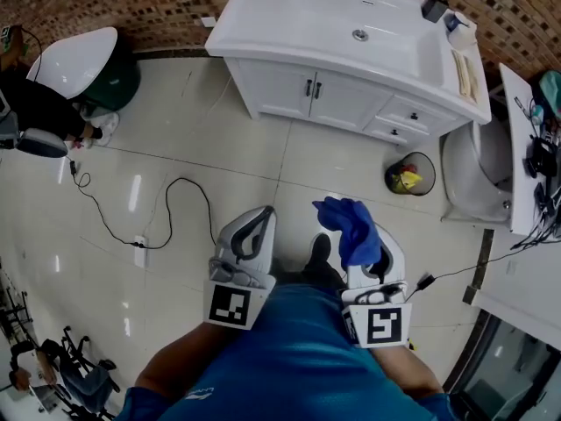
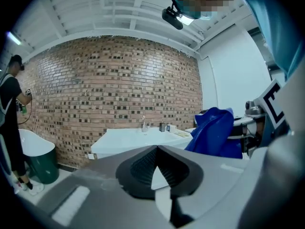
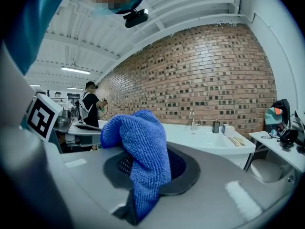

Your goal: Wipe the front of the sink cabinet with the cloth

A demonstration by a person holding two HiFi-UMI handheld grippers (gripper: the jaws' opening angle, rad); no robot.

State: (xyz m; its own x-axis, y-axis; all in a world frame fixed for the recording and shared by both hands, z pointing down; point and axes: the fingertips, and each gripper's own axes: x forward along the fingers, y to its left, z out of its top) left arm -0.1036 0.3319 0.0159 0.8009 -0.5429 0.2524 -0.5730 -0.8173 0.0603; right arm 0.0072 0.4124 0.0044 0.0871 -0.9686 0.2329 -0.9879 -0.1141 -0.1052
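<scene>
Blue-shirted shoulders fill the bottom of the head view, with both grippers held out in front. The left gripper (image 1: 256,228) sits at 7 o'clock and the right gripper (image 1: 361,251) at 5 o'clock, the cloth (image 1: 349,224) bunched over its tip. The sink cabinet (image 1: 326,93) stands well apart at 12 o'clock, and a small bin (image 1: 409,174) sits on the floor near its right end.

From the left gripper view, the jaws are pressed together with nothing between them. The cloth shows at 3 o'clock.

From the right gripper view, the jaws pinch a fold of the blue cloth, the rest draping over them.

Wiping has not begun; this looks like the approach. The next move calls for carrying the cloth to the cabinet doors and pressing a broad face of it flat against them.

The right jaw tips are buried under cloth. The cabinet front is steeply foreshortened from above, and both gripper bodies hide it in their own views.
</scene>
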